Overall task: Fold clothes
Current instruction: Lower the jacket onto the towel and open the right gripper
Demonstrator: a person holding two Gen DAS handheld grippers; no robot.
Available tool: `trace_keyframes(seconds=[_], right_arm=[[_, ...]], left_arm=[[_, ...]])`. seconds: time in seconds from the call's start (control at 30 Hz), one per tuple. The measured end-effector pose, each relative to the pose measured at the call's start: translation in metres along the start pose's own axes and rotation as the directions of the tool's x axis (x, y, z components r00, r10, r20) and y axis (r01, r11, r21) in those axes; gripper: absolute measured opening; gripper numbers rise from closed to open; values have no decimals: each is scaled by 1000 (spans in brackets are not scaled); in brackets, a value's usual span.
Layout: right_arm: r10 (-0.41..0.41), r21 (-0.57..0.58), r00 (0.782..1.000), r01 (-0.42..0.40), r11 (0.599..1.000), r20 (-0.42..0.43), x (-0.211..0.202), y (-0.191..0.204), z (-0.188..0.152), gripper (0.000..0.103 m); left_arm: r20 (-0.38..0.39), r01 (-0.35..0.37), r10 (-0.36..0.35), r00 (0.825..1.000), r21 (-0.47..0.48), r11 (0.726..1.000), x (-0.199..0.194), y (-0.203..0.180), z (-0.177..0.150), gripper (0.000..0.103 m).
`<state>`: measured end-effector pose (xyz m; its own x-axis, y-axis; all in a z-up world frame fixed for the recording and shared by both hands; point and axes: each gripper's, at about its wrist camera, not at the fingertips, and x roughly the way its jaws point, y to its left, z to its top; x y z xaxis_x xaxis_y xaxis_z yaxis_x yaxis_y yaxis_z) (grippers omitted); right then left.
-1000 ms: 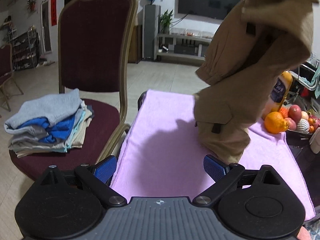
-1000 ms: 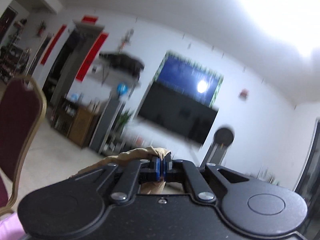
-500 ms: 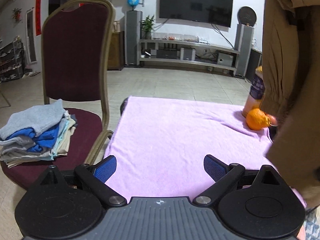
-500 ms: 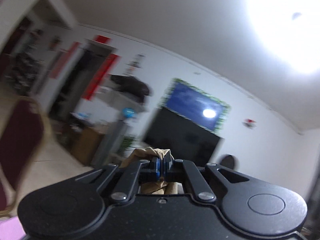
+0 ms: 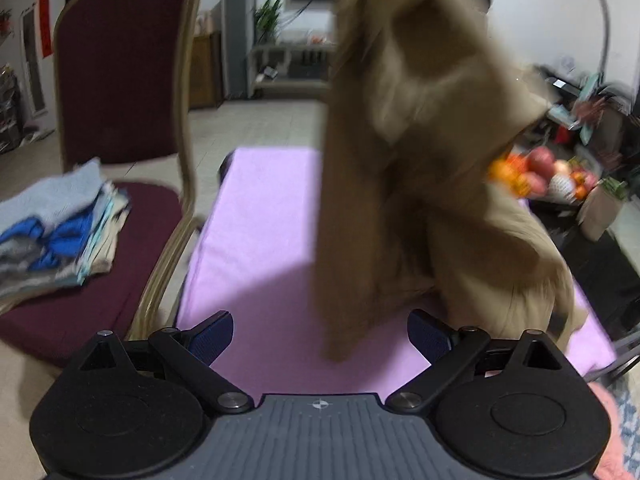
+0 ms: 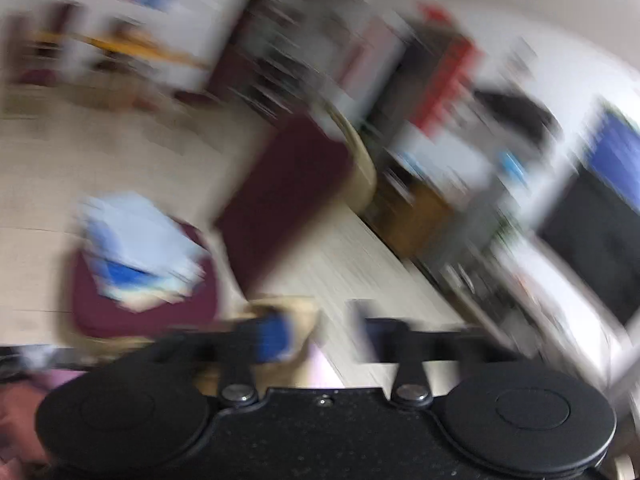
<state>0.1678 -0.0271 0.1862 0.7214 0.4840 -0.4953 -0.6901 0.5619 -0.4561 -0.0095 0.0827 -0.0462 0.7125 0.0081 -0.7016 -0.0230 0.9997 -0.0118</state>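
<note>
Your left gripper (image 5: 320, 334) is spread empty; the trousers (image 5: 420, 152) hang over the cloth (image 5: 260, 216); your right gripper (image 6: 324, 338) gapes, blurred.

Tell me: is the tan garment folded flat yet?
No. The tan garment is bunched and motion-blurred, its lower end on the purple cloth; both grippers are open.

The right gripper (image 6: 324, 338) has parted its fingers and let go of the tan garment (image 5: 424, 168), which drops onto the bench (image 5: 256, 240)
</note>
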Motion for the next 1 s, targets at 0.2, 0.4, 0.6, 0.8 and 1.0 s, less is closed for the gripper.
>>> trace_keyframes(seconds=[0.2,0.4,0.6,0.8,1.0], right_arm=[[-70,145,948,120,982,-310,64,23,-67,77],[-58,485,972,165,859,-228,-28,-7,-150,85],[48,817,967,185,546,-251,-81,-14,-270,93],[197,945,924,320,74,-328,-55,31,-418,92],[189,942,950,281,-184,-247,-25,61,-487,91]], left_arm=[[-48,-35,33,998,-36,999,9,18,-13,96],[-74,-2,1,997,-24,1000,19,5,-13,96],[-107,66,-64,992,21,998,28,-20,-17,96],[-108,75,-69,992,58,995,28,-38,-15,96],[-119,67,-62,991,37,997,29,-34,-16,96]])
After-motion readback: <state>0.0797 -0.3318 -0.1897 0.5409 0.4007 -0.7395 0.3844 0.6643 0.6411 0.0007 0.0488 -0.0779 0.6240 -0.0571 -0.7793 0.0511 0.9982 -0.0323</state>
